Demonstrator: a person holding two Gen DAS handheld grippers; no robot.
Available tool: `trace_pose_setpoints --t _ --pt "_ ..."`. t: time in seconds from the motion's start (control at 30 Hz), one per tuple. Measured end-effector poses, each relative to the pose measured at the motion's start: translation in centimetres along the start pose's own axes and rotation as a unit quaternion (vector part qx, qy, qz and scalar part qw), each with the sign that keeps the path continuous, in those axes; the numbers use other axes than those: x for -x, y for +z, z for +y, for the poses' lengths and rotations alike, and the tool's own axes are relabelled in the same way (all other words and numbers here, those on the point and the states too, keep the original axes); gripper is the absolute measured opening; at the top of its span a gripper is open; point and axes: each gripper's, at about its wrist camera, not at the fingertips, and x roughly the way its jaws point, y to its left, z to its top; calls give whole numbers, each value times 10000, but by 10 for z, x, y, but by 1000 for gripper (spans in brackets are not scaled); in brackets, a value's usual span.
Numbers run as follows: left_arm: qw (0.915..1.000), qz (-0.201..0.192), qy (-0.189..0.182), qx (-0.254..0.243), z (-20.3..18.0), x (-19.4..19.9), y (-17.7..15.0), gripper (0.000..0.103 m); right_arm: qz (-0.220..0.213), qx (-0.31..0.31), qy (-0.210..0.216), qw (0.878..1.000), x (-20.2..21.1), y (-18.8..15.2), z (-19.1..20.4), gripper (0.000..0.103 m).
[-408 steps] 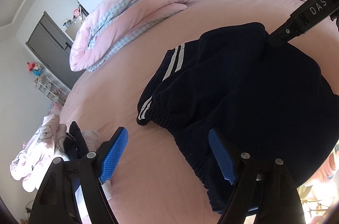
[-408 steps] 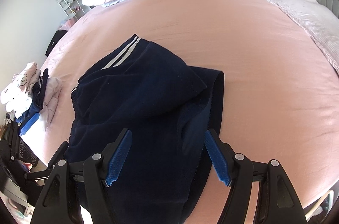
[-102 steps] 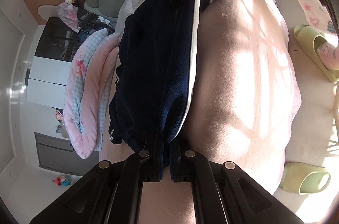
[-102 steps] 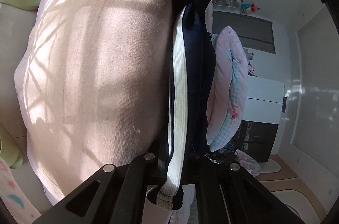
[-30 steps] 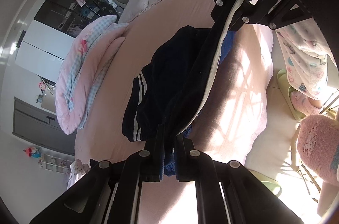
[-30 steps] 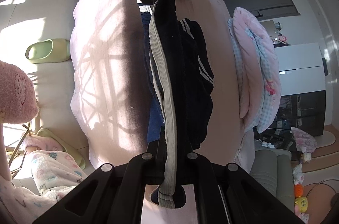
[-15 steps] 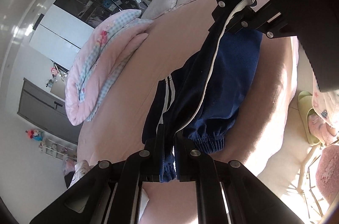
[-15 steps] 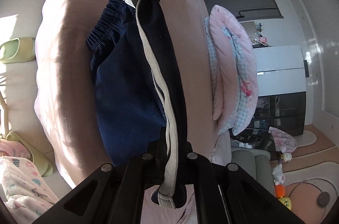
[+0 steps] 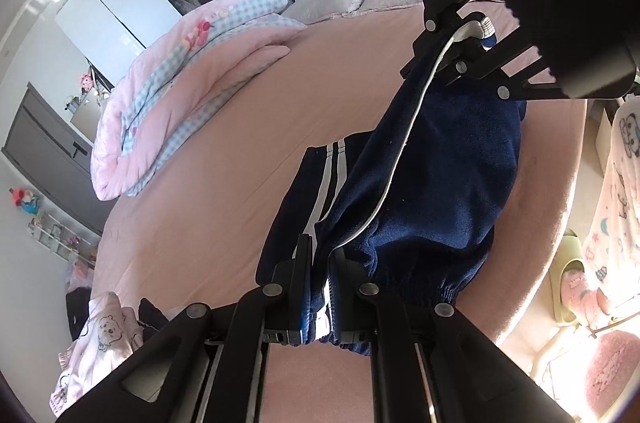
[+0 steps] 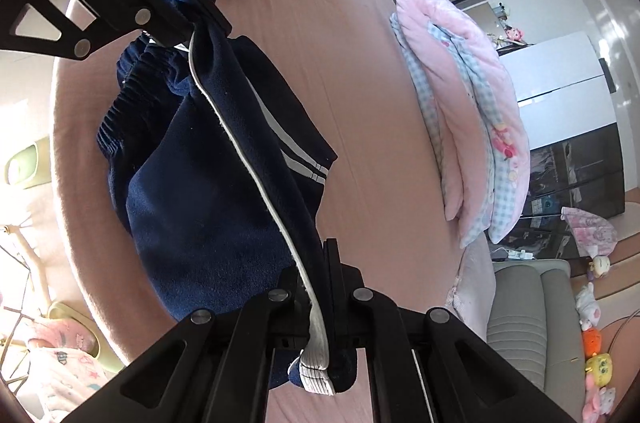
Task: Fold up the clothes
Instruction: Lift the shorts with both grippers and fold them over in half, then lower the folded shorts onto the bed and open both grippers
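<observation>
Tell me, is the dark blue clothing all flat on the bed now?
No. The dark blue clothing is held up along one edge by both grippers, left and right; its lower part drapes on the bed.

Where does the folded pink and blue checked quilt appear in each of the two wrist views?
Left wrist view: the quilt lies upper left, on the bed.
Right wrist view: the quilt lies right of centre.
Shared landmark: the navy trousers stretched between both grippers.

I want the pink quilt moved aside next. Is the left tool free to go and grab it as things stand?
Probably not yet. The left tool is shut on the navy trousers, stretched between it and the right tool. The pink quilt lies apart across the bed.
</observation>
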Motion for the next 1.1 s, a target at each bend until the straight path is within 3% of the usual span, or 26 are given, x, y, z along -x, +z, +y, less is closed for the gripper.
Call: trace_pose_setpoints --t 0.2,0.47,0.77,1.1 --pt "9993 131 -117 317 18 -16 1 8 119 -20 -52 9999 -21 18 -11 3" --pt "9963 335 -415 674 37 -34 -3 8 168 -506 537 9971 -43 34 -32 3" --pt "9749 555 -1213 1784 81 -62 -5 8 304 -1034 1000 9891 -73 51 -57 3" --pt "9705 1019 -1197 1827 82 -92 -2 8 637 -1115 1173 9847 -107 67 -60 3"
